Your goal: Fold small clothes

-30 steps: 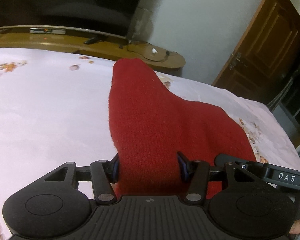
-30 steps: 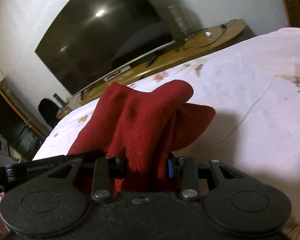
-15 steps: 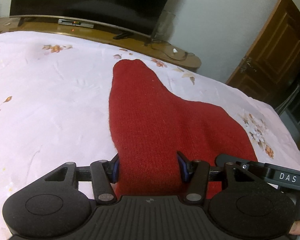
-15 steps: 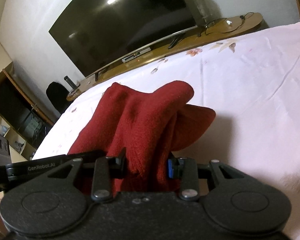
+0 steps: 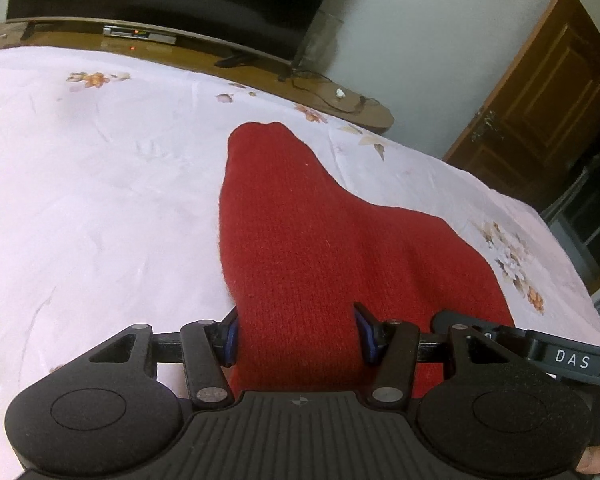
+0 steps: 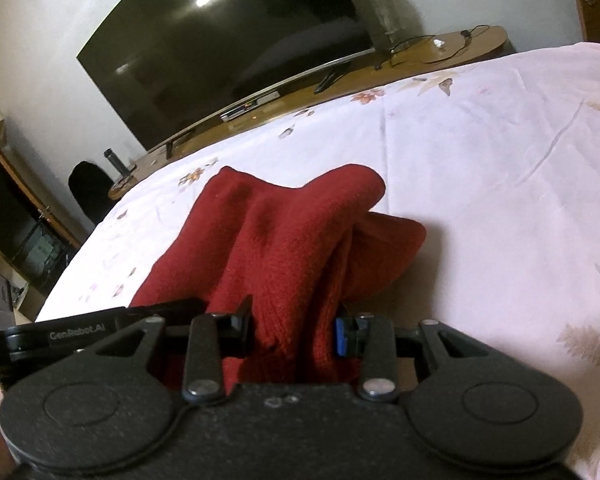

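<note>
A red knitted garment point(image 5: 312, 248) lies stretched away from me over a pale pink floral bedsheet point(image 5: 92, 200). My left gripper point(image 5: 296, 334) is shut on its near edge, the cloth filling the gap between the blue pads. In the right wrist view the same red garment point(image 6: 276, 240) bunches in folds, and my right gripper point(image 6: 294, 328) is shut on another part of its near edge. The other gripper's black body shows at the right of the left view point(image 5: 540, 350) and at the left of the right view point(image 6: 80, 330).
A wooden TV bench point(image 5: 204, 54) with a large dark television point(image 6: 228, 40) stands past the bed's far edge. A brown wooden door point(image 5: 540, 96) is at the right. A dark chair point(image 6: 90, 196) and shelving stand left of the bed.
Both grippers, still holding the red garment, have tilted so more of the bed shows; the garment's far end now rests lower in view on the sheet.
</note>
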`<state>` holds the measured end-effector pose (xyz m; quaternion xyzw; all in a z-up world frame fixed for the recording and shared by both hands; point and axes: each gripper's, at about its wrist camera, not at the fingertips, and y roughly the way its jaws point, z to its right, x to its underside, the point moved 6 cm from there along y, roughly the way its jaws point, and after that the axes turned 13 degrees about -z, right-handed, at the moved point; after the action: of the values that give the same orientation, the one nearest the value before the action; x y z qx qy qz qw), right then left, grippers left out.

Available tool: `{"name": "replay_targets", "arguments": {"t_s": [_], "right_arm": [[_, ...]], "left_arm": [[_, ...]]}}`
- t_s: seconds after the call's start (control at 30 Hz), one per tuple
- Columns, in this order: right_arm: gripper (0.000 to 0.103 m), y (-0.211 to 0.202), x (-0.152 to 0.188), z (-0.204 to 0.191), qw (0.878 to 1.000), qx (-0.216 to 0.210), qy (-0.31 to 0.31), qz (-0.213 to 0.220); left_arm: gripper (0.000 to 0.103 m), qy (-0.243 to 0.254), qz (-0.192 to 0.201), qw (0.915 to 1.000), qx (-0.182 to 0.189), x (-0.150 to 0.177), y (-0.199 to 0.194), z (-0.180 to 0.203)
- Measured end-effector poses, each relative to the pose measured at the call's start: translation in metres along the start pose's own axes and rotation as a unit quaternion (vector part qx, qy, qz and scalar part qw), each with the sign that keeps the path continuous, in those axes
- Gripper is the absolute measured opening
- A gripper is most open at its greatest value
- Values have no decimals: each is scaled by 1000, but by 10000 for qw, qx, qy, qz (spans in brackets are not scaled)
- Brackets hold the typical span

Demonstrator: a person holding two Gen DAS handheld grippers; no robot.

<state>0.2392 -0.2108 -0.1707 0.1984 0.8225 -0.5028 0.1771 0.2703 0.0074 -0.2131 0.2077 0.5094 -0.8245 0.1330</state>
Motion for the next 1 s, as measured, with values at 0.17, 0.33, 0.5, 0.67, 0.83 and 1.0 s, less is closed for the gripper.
{"name": "replay_targets", "arguments": {"t_s": [0.17, 0.33, 0.5, 0.67, 0.83, 1.0], "right_arm": [[36, 11, 0, 19, 9998, 58, 135, -92], [48, 23, 8, 37, 9993, 129, 280, -195], [60, 17, 10, 46, 9986, 332, 382, -158], [58, -18, 6, 28, 9980, 579, 66, 256], [47, -34, 21, -3, 9978, 492, -325, 303], [41, -17, 53, -12, 9970, 629, -455, -51]], "left_arm": [[55, 61, -123, 9999, -94, -3, 24, -1], [71, 116, -57, 9995, -284, 3, 31, -5], [74, 201, 215, 9978, -596, 0, 8, 1], [74, 442, 408, 9960, -659, 7, -25, 4], [74, 742, 216, 9943, -735, 33, -27, 10], [74, 719, -162, 9929, -931, 59, -3, 9]]}}
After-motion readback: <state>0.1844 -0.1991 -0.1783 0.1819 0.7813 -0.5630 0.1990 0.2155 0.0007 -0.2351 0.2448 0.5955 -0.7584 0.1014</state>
